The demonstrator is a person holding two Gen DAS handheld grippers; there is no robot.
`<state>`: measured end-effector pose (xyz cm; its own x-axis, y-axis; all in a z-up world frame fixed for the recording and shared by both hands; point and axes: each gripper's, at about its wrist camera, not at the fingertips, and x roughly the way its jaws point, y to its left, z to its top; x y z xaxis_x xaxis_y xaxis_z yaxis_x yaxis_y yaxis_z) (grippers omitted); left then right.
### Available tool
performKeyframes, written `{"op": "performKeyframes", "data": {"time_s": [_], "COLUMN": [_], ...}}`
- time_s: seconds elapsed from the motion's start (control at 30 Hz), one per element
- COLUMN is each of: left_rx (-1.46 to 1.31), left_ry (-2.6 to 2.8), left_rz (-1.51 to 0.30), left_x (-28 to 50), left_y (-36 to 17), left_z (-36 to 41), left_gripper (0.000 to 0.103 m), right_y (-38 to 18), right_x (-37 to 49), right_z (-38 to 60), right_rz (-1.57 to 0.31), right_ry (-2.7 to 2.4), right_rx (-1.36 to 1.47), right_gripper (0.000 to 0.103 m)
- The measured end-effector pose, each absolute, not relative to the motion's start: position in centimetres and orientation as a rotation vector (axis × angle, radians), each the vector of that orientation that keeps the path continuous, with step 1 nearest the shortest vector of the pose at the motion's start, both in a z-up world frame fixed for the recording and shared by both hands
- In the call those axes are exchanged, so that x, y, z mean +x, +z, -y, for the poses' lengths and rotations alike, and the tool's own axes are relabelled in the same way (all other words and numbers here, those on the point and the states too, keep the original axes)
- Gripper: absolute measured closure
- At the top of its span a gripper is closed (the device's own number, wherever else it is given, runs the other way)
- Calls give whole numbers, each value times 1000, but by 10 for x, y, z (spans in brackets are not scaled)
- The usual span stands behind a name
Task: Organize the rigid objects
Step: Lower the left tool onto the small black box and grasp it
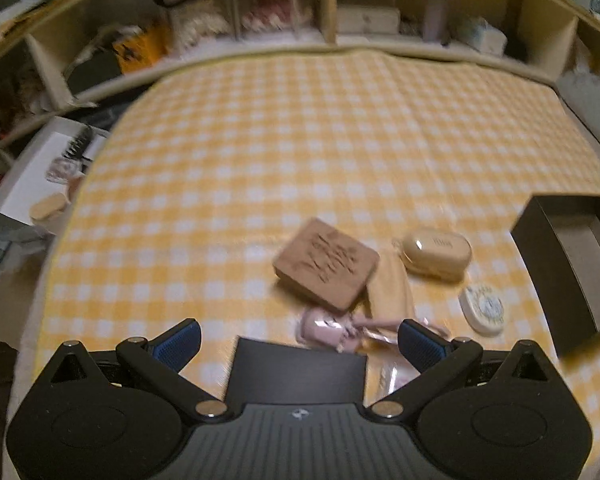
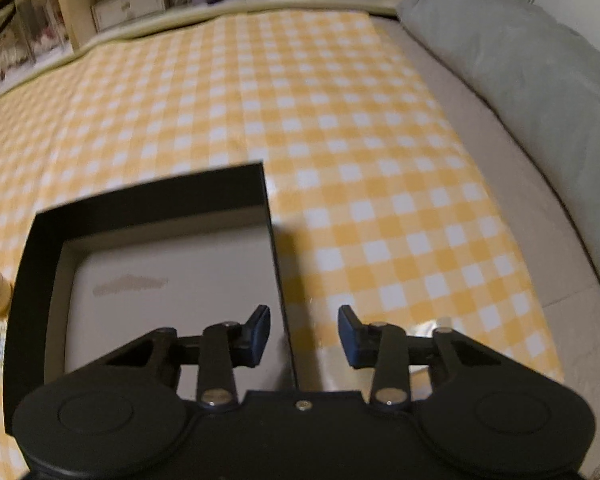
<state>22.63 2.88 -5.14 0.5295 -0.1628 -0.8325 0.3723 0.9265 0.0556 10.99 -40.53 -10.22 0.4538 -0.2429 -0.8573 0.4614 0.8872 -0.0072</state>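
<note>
A yellow and white checked cloth [image 1: 260, 152] covers the bed, and small hard things lie on it in a bunch. In the left wrist view, going left to right, a flat brown box with marks pressed into its lid [image 1: 326, 269] sits near the middle of the picture. At 5 o'clock from it lies a small pink thing [image 1: 324, 330], too blurry to name. Right of the brown box is a rounded cream case with a shiny lid [image 1: 437, 253]. At 5 o'clock from the case lies a round white thing with a dial face [image 1: 482, 309]. At the far right stands an open black box with a pale inside [image 1: 556, 268], cut off by the picture edge.

The left gripper [image 1: 298, 338] hangs over the cloth with its jaws spread wide. Nothing is pinched between its blue pads [image 1: 179, 345]. A black flat piece [image 1: 298, 368] sits low between the jaws, half hidden by the gripper body, and I cannot tell what it is.

In the right wrist view, the open black box [image 2: 148, 200] fills the left side, and its inside looks bare and pale. The right gripper [image 2: 304, 334] sits over the box's right wall. Its jaws are partly open, one pad on each side of that wall, and do not touch it.

The shelf behind the bed [image 1: 332, 12] is full of blurry things. A grey pillow [image 2: 520, 60] lies at 2 o'clock.
</note>
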Motion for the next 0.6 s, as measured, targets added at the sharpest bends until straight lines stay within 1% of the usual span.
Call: {"op": "performKeyframes", "data": {"time_s": [0.03, 0.07, 0.17, 0.23, 0.37, 0.6], "left_rx": [240, 247, 296, 323, 345, 396], "left_ry": [-338, -355, -385, -382, -372, -387], "left_rz": [-978, -991, -1027, -1060, -1127, -1187], "left_x": [227, 227, 227, 227, 229, 229], "left_y": [-54, -57, -67, -75, -89, -102], "left_z": [-28, -28, -24, -23, -27, -27], "left_gripper": [0, 0, 0, 0, 0, 0], "right_y": [-104, -105, -104, -102, -103, -103], "right_x": [110, 109, 110, 109, 109, 107], "right_z": [405, 405, 406, 407, 406, 407], "right_rz": [-1022, -1027, -1027, -1030, -1034, -1037], "right_ry": [-440, -447, -443, -431, -423, -415], "right_rx": [247, 249, 241, 241, 222, 233], "right_gripper": [82, 82, 87, 95, 95, 95]}}
